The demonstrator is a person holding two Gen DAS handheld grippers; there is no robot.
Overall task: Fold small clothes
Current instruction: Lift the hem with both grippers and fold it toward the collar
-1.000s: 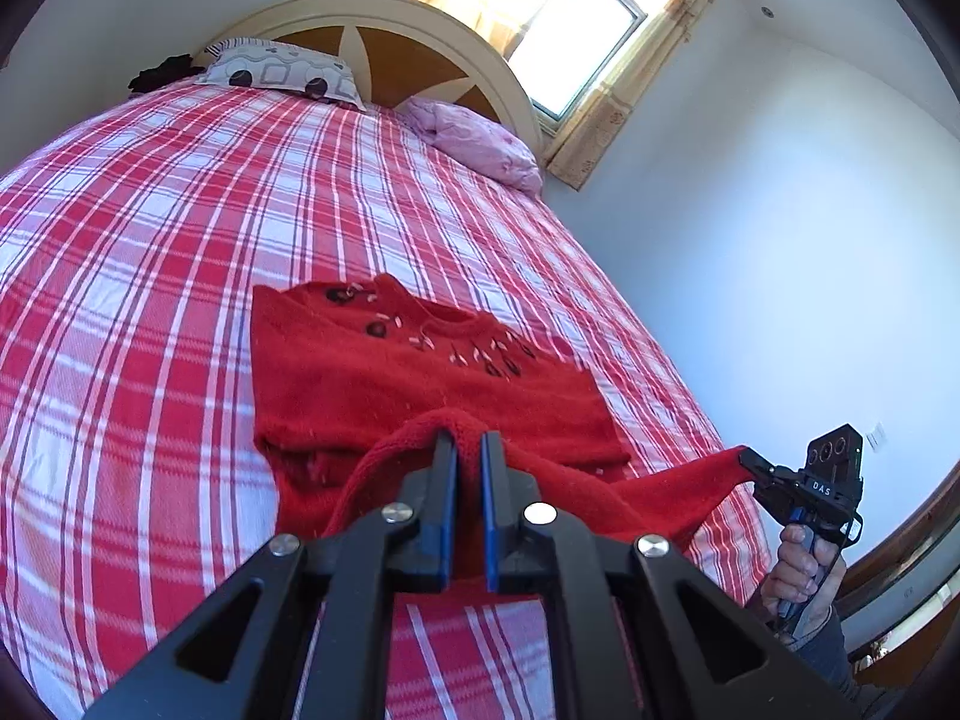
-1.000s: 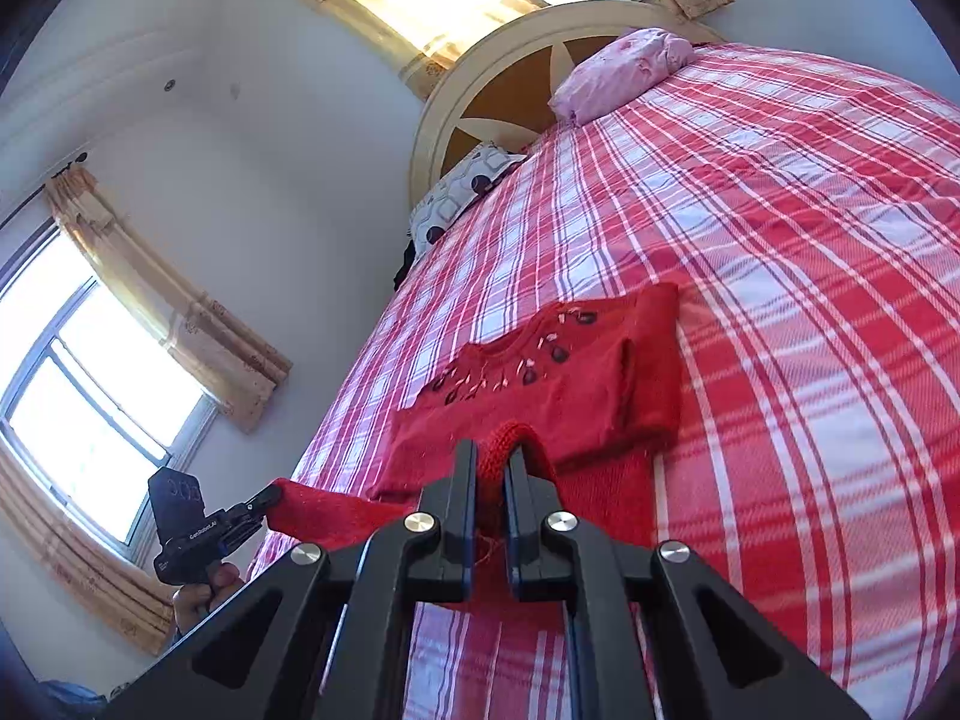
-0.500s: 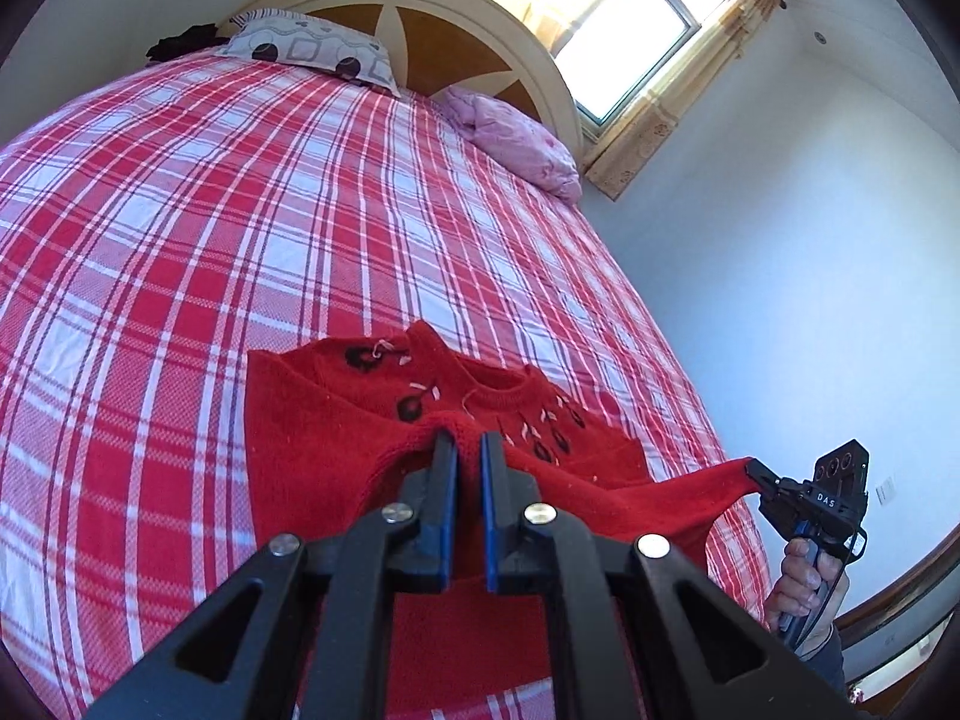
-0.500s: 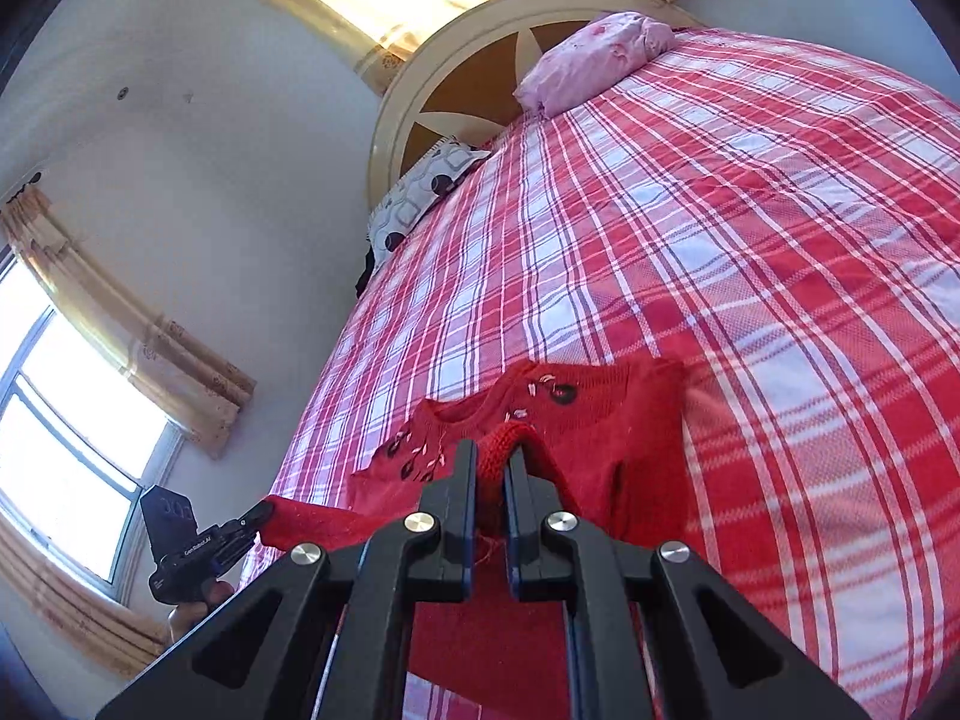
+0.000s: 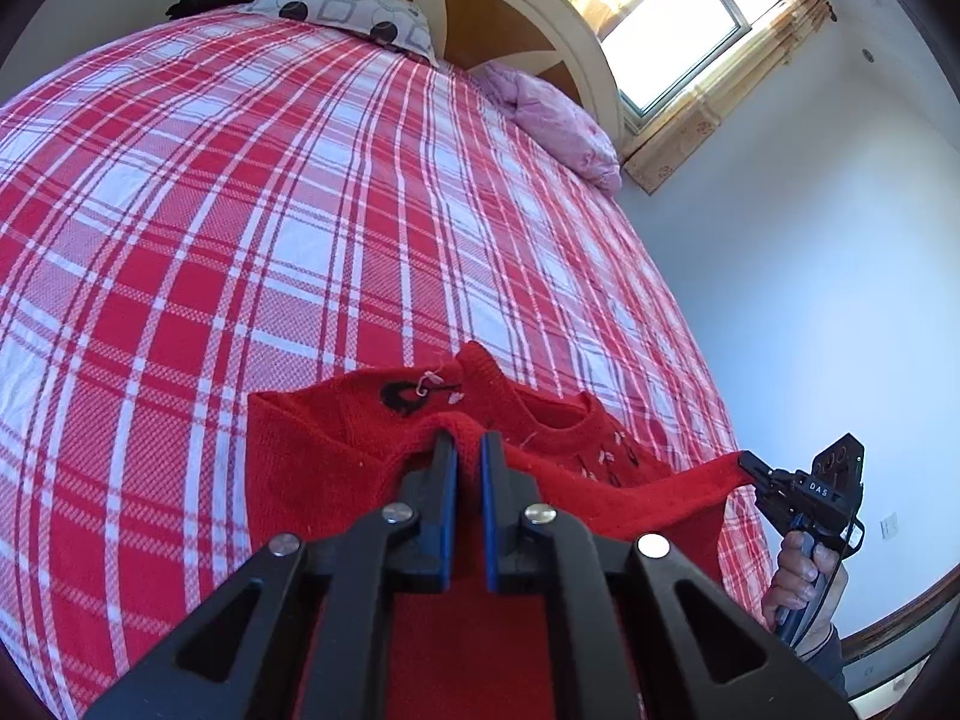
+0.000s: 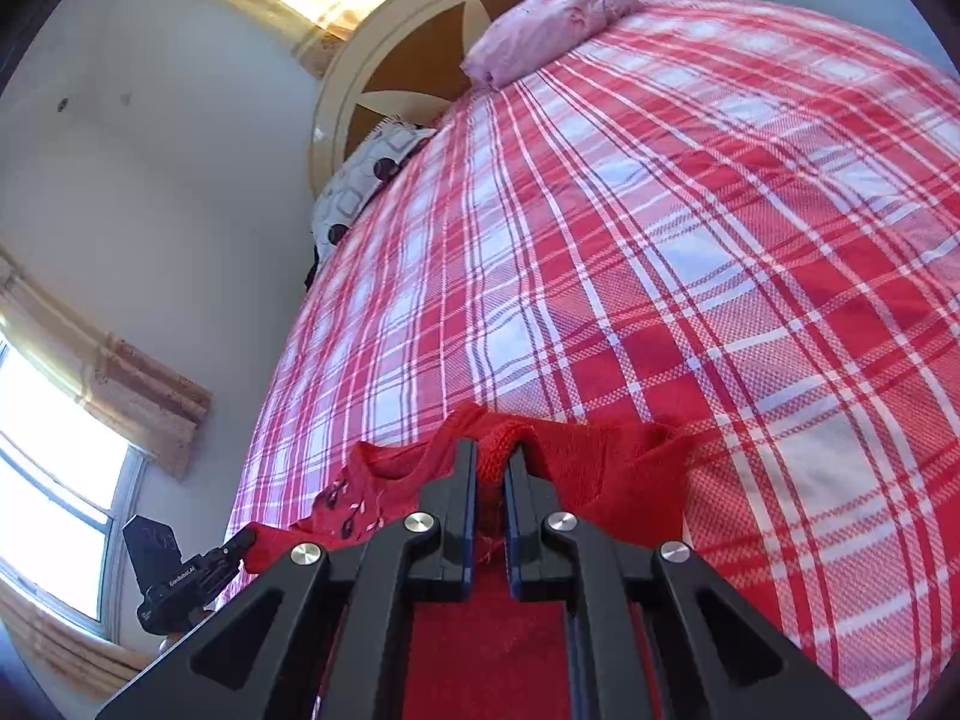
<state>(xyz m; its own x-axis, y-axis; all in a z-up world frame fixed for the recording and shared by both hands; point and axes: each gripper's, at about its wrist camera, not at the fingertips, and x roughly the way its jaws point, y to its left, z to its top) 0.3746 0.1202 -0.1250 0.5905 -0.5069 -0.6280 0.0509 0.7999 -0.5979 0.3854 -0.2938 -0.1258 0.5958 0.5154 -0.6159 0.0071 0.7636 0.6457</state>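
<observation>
A small red knit sweater with black and white motifs lies on the plaid bed; it also shows in the right wrist view. My left gripper is shut on the sweater's lower hem and holds it over the chest part. My right gripper is shut on the other end of the same hem. Each gripper appears in the other's view: the right one at lower right, the left one at lower left. The hem stretches between them. The sweater's lower half is hidden under the grippers.
The red and white plaid bedspread covers a wide bed. A patterned pillow and a pink pillow lie by the rounded headboard. A wall and a window are on the right; the bed edge is near.
Both grippers have carried the held hem forward over the sweater toward the neckline. The fold now covers most of the sweater body, and the views tilt lower toward the bed.
</observation>
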